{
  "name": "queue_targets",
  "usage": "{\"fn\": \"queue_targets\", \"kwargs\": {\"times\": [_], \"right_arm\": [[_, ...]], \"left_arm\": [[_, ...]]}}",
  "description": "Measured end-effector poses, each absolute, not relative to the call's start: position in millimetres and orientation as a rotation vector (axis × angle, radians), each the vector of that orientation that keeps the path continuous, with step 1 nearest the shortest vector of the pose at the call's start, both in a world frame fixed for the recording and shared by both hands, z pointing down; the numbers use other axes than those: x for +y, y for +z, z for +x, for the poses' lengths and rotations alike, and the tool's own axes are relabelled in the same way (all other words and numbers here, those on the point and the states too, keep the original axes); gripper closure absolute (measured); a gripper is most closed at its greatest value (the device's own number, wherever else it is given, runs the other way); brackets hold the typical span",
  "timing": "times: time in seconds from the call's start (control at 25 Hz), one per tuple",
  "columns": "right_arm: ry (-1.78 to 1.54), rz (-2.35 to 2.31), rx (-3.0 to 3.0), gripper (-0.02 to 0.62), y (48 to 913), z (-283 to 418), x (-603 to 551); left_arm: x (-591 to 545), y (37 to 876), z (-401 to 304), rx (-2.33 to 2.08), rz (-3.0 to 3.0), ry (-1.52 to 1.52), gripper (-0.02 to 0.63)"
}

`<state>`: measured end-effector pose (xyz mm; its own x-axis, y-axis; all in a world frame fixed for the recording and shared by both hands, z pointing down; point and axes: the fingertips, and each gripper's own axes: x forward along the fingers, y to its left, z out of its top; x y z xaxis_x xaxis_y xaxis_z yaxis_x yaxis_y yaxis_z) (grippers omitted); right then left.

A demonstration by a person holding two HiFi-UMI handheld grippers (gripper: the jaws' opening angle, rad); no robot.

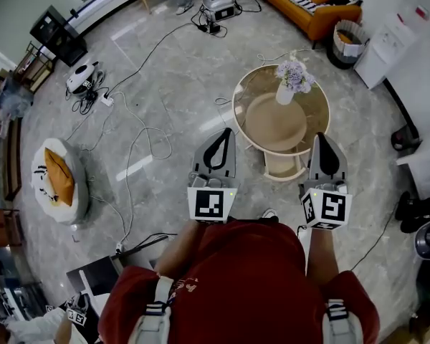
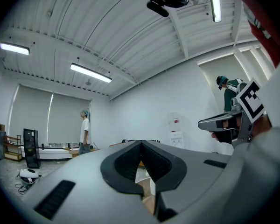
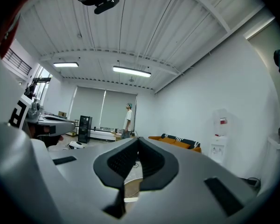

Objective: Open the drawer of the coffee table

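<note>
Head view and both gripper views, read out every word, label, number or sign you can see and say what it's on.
No text is readable in any view.
Left marker cube and right marker cube: black-and-white square patterns only, no words.
Water dispenser: red label, too small to read.
Red shirt: faint print by the strap, too blurred to read.

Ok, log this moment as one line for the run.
left gripper: shut, empty | right gripper: shut, empty | coffee table: ahead, not gripped | flower vase: on tabletop
</note>
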<state>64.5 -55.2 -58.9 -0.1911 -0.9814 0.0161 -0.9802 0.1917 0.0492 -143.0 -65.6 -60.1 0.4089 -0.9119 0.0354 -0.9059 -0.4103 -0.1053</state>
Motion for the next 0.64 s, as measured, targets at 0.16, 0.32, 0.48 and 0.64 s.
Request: {"fn": "queue_targets", "kwargs": {"times": [0.16, 0.32, 0.48, 0.64], "right_arm": [[-0.026, 1.976, -2.399, 0.574, -56.2, 74.8, -56.8], [-0.018, 1.975, -2.402, 0.574, -52.7, 81.9, -56.8], [-0.015, 1.989, -2.403, 0.574, -50.6, 89.5, -58.4], [-0.017, 2.003, -2.393, 0.574, -51.0, 103.3, -61.8]], "left_arm": [[-67.2, -59.1, -134.3, 1.671, -2.575, -0.138, 0.592], [-66.4, -56.7, -128.5, 1.676, -2.572, -0.153, 0.592], [-65.8, -54.3, -125.5, 1.691, -2.567, -0.157, 0.592], [-69.3, -54.3, -117.2, 1.699, -2.551, -0.164, 0.592]]}}
